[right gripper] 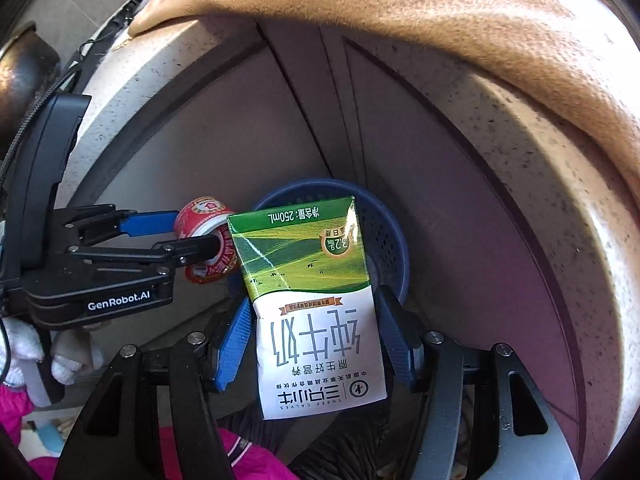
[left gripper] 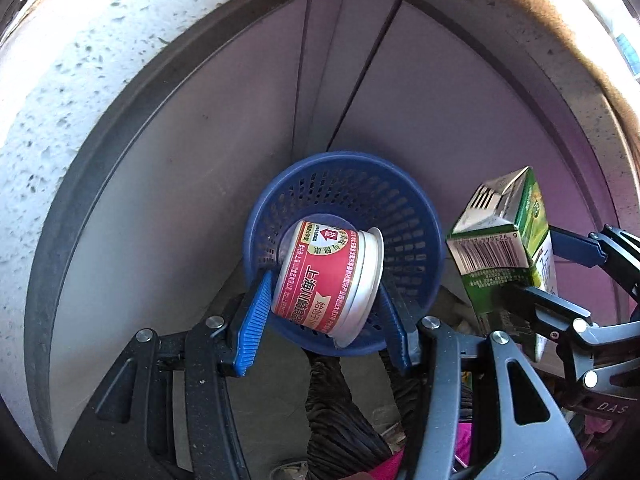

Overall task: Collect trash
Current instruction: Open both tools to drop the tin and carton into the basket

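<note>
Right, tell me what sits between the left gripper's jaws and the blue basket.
A red-and-white cup, held in the left gripper directly above the basket; the left wrist view shows it.

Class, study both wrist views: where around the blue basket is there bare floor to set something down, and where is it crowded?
Bare grey floor lies left of the blue basket, bordered by the speckled white wall. A narrower strip lies to its right. Above the basket it is crowded: the left hand-held gripper grips a red cup, the right hand-held gripper a milk carton.
</note>
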A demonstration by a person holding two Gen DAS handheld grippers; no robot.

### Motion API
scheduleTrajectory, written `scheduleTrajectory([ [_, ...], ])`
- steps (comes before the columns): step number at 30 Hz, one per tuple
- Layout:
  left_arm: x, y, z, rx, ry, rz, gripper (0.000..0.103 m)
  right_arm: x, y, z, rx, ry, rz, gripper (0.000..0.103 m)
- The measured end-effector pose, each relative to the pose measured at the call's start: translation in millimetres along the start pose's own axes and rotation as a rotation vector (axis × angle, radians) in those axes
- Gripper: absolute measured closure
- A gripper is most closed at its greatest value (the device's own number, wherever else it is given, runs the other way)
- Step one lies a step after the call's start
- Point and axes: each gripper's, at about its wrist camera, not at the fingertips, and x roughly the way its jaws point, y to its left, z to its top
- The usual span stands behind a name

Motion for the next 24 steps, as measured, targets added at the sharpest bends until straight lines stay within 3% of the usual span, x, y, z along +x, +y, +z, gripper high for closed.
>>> scheduleTrajectory([
  [12,0.9,-0.8,2.4,-0.008,-0.011,0.011,0.047,-4.1,4.3,9.7,-0.015,0.002,0.002,0.042],
  [24,-39.5,-2.6,16.2,-0.016,-0.092,0.007,0.047,-37.8,-1.1,11.4,-0.048,-0.039,0.025,0.042],
])
